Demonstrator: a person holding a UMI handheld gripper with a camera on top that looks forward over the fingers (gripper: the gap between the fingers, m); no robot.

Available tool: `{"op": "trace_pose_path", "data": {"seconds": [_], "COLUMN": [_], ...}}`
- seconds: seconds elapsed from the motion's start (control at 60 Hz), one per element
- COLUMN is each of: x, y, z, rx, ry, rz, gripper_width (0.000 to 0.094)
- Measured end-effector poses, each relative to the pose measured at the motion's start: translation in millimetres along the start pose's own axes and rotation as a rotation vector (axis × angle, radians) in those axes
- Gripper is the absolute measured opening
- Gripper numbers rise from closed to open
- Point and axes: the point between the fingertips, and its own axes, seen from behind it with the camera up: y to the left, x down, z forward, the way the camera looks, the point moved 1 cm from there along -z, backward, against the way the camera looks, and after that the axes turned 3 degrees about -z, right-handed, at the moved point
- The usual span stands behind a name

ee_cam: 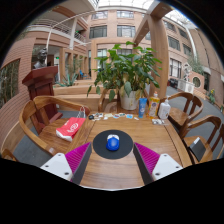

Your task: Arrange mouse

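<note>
Gripper (112,160) spread wide, grasping nothing; one blue mouse (113,143) on one round black mousepad (112,146) between fingers.

Tongs (112,160) spread wide over a wooden bench (100,170), magenta pads (78,156) at either side, nothing gripped. Between them, touching neither, a blue mouse (113,143) on a round black mouse mat (112,150). Beyond, a red bag (70,127) to the left, bottles (154,107) and a potted plant (128,75) at the far edge, wooden chairs (40,115) around, a brick building (120,25) behind.
</note>
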Motion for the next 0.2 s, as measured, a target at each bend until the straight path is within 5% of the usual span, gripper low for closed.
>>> {"op": "trace_pose_path", "data": {"seconds": [0.2], "x": [9], "y": [6], "z": [-12], "rx": [-0.015], "ry": [0.009], "rz": [0.0], "gripper_width": [0.0857]}}
